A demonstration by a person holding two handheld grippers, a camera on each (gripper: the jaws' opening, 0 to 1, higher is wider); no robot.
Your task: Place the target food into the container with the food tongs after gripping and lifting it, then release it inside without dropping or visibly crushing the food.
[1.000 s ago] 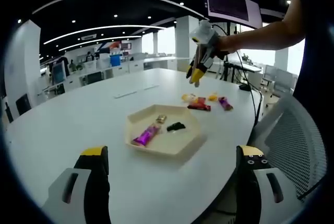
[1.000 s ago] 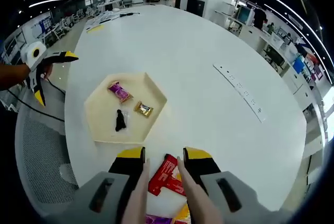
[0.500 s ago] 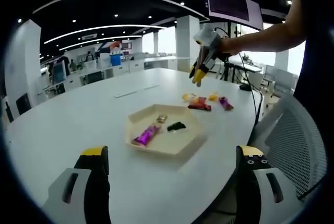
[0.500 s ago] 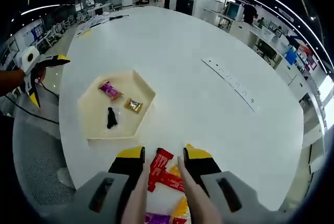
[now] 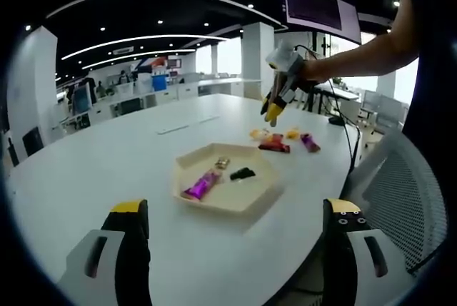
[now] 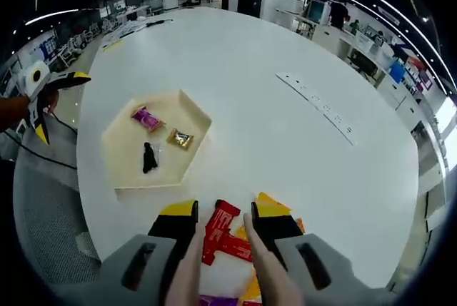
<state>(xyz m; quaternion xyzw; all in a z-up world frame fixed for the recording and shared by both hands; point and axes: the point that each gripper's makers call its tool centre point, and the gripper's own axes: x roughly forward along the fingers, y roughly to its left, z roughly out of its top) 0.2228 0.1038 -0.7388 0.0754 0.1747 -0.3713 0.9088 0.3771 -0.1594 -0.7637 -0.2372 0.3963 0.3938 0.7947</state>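
Red-wrapped snack (image 6: 221, 229) lies between the right gripper's (image 6: 222, 215) parted, empty jaws, poised to pick; left gripper (image 5: 232, 210), jaws spread wide, waits near the 3-item tray (image 6: 126, 177).

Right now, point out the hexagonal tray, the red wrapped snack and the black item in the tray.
hexagonal tray (image 6: 118, 138), right gripper view, bare floor.
red wrapped snack (image 6: 220, 223), right gripper view, wrapper's upper half.
black item (image 6: 148, 157), right gripper view, its middle.
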